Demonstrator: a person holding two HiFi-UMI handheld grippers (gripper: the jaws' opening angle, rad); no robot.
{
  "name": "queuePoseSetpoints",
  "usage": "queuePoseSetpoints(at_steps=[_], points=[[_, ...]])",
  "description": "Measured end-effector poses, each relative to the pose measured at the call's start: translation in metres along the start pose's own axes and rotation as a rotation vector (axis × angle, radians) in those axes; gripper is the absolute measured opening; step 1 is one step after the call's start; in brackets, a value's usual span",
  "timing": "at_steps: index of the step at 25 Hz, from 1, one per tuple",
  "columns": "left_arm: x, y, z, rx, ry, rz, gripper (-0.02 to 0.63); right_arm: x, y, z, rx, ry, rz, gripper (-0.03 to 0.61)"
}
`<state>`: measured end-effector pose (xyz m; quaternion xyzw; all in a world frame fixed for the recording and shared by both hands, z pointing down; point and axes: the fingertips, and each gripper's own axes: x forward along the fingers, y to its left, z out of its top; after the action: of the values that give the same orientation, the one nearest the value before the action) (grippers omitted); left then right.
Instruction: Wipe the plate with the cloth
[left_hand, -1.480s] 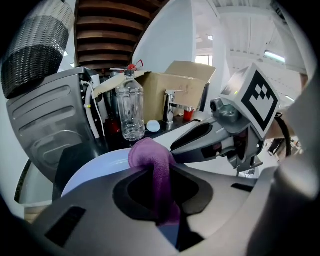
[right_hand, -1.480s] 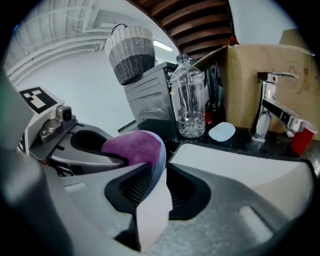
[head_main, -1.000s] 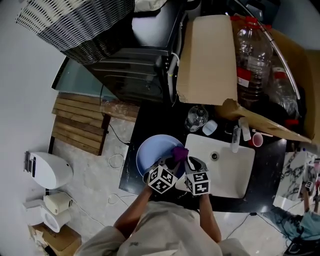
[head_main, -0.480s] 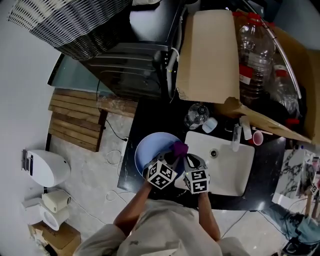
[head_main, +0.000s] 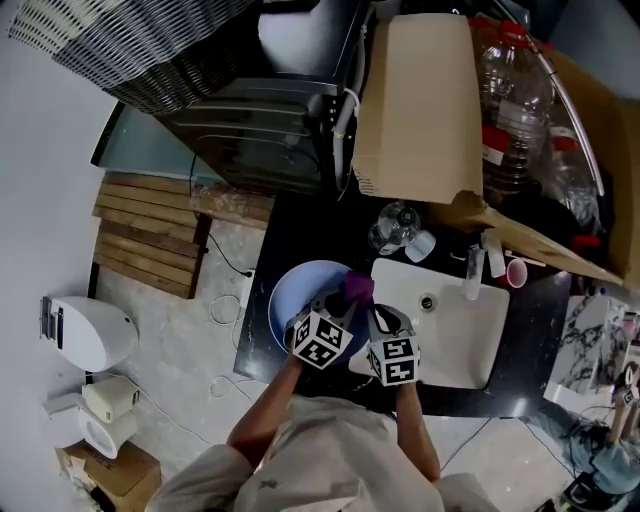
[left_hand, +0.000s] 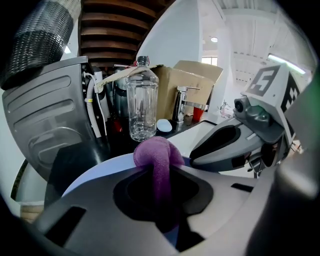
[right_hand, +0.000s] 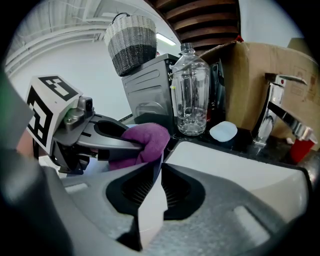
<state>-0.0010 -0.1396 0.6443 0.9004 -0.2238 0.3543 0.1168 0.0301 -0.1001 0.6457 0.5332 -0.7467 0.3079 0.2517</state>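
A pale blue plate (head_main: 300, 300) rests on the black counter (head_main: 300, 235) just left of the white sink. My left gripper (head_main: 345, 303) is shut on a purple cloth (head_main: 357, 289), and the bunched cloth lies against the plate's right side. In the left gripper view the cloth (left_hand: 157, 159) bulges out past the jaws of the left gripper (left_hand: 158, 172) over the plate (left_hand: 92, 176). My right gripper (head_main: 373, 318) is shut on the plate's near right rim. The rim (right_hand: 151, 202) shows edge-on between the jaws of the right gripper (right_hand: 159, 172), with the cloth (right_hand: 143, 141) just beyond.
A clear plastic bottle (head_main: 390, 228) and a white lid (head_main: 421, 244) stand behind the plate. The sink (head_main: 455, 330) has a faucet (head_main: 472, 275) and a red cup (head_main: 515, 272) nearby. A cardboard box (head_main: 415, 105) with large bottles, a dark appliance (head_main: 265, 140) and a wicker basket (head_main: 140, 45) lie further back.
My left gripper has slid a little forward with the cloth along the plate's right side. The right gripper has stayed on the rim.
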Motion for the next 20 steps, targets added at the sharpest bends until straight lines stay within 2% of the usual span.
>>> queuePoseSetpoints(at_steps=[20], points=[[-0.005,0.035,0.003,-0.036,-0.028,0.057,0.06,0.001,0.0,0.0,0.009,0.0,-0.038,0.055]])
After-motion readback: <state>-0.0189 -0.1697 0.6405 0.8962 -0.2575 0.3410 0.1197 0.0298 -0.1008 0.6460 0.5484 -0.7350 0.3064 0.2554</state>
